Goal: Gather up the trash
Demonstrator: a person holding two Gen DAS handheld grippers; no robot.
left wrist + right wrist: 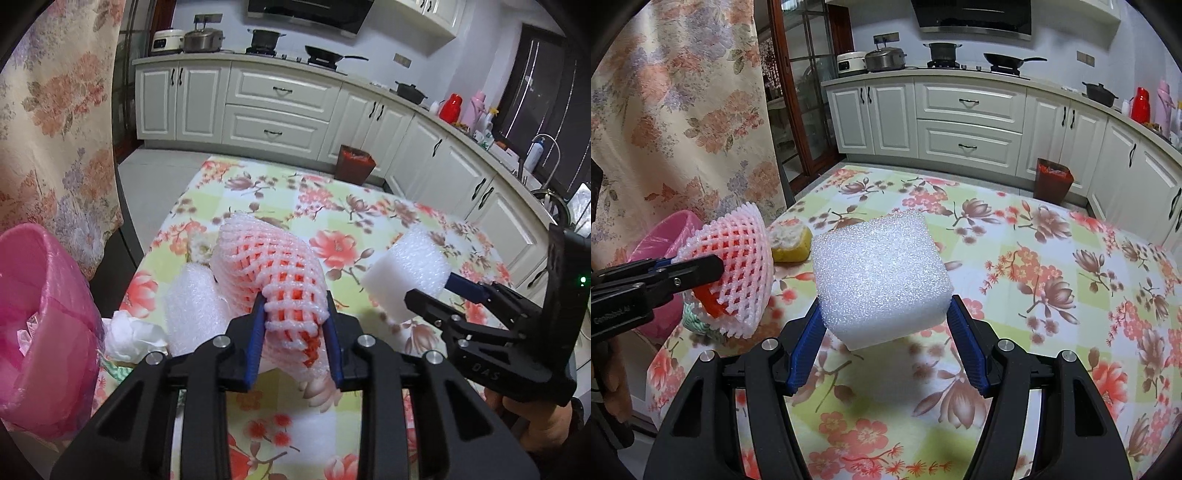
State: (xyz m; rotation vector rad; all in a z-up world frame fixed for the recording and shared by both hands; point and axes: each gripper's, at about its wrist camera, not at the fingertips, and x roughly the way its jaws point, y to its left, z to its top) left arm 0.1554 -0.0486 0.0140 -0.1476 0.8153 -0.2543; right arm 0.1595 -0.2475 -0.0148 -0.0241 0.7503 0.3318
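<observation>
Trash here is foam packing. The left gripper has its blue pads pinched narrowly on a pink foam net with something orange inside, and it hangs above the table near the left edge. The right gripper stands about half open, its pads pressed on either side of a white foam block, also held clear of the cloth.

The two loads sit side by side with a gap between them; in the left view the block is to the right of the net, apart from it. The floral cloth beyond and to the right of both grippers lies bare out to the far edge, with floor past it before the cabinets.

At the table's left edge a bin lined with a pink bag stands just beside and lower than the net. Between bin and net lie crumpled white paper and a second white foam piece on the cloth. A yellow sponge-like lump rests on the table behind the net, near the left edge. A floral curtain hangs above the bin. A dark red bin stands on the floor past the far right corner, against the cabinets.
</observation>
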